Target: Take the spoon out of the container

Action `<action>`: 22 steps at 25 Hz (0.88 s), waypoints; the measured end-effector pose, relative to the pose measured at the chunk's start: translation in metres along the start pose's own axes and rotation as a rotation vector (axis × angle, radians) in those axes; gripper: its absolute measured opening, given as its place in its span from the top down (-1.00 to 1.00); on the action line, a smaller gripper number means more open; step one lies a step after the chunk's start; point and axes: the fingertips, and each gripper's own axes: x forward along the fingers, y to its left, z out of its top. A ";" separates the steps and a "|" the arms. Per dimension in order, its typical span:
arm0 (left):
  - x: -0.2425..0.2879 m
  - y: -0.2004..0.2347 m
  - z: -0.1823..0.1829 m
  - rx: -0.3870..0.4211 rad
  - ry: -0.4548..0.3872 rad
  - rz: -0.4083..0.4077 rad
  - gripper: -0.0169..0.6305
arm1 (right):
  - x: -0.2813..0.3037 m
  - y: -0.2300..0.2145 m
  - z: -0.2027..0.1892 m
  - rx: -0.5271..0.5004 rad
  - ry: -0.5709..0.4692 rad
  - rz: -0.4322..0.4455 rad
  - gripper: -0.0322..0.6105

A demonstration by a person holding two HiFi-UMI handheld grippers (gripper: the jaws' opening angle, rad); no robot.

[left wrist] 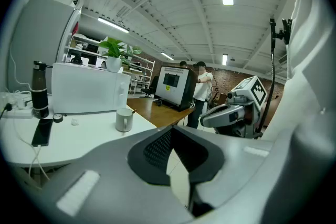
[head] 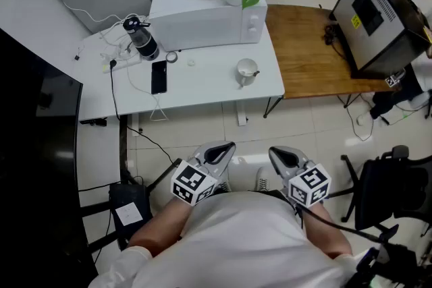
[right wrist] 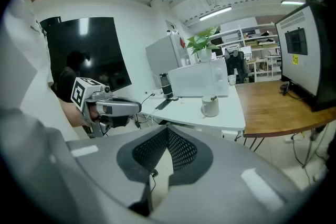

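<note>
The left hand-held gripper and right hand-held gripper are both closed on nothing, well away from the bench. The spoon, seemingly that sliver, sits in the mug. Arriving with jaws closed could topple the mug.

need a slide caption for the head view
Left claw and right claw, both shut, near the person's waist; white ceramic mug on the white table ahead
</note>
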 end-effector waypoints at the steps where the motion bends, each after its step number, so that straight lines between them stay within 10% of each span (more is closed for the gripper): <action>1: -0.004 0.004 0.000 0.000 -0.002 0.000 0.93 | 0.004 0.003 0.002 -0.001 -0.002 -0.002 0.88; 22: -0.005 0.068 -0.004 -0.041 -0.003 -0.012 0.94 | 0.057 -0.001 0.029 -0.018 0.009 -0.027 0.88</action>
